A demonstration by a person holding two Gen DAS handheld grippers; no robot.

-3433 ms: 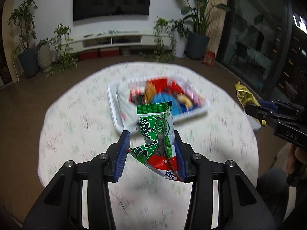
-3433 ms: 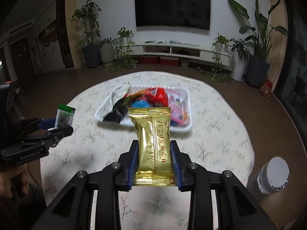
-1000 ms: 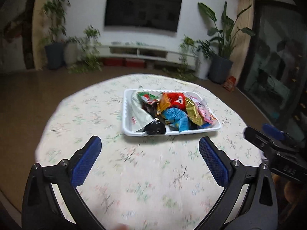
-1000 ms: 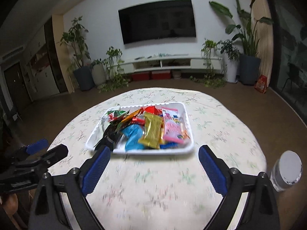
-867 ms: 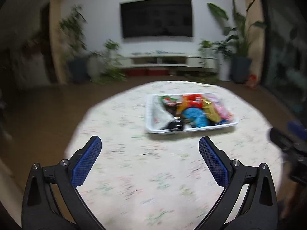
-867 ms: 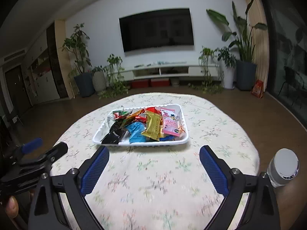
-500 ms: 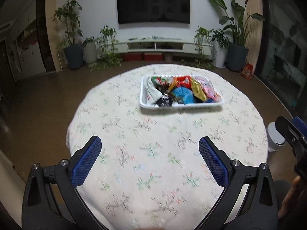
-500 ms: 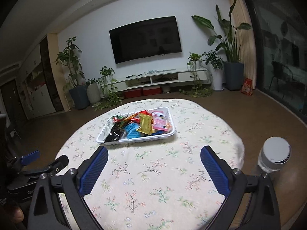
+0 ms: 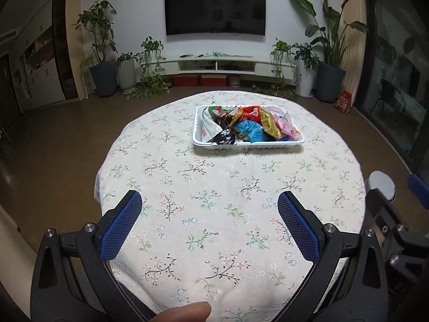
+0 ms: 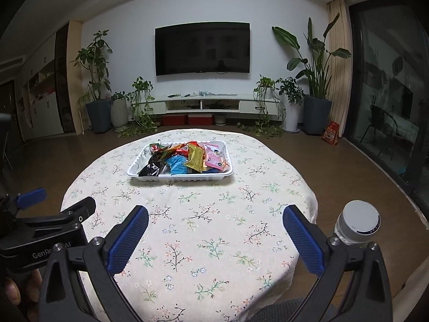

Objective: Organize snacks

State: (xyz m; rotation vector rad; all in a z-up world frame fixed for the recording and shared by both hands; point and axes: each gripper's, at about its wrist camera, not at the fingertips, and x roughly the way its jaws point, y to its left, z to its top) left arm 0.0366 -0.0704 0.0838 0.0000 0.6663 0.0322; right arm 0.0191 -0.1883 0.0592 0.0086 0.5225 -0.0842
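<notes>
- Blue-padded fingers [image 9: 120, 228] of left gripper [image 9: 209, 228] spread wide at lower frame, pinching nothing; likewise right gripper [image 10: 214, 238], fingers [image 10: 128, 238] wide apart and empty.
- Both held low over near edge of floral tablecloth [image 9: 214, 187], well apart from the goods, likely because nothing loose remains to pick up.
- Snacks [image 9: 249, 126] heaped in white tray [image 9: 249, 145], upper centre of frame, on far half of table; gathered there, judged to mean sorting near done.
- Partial lettering "GenRo" readable on left gripper body, lower left of right view; wrapper print too small to read.
- White-capped bottle [image 10: 358, 222] at lower right, beside table edge.
</notes>
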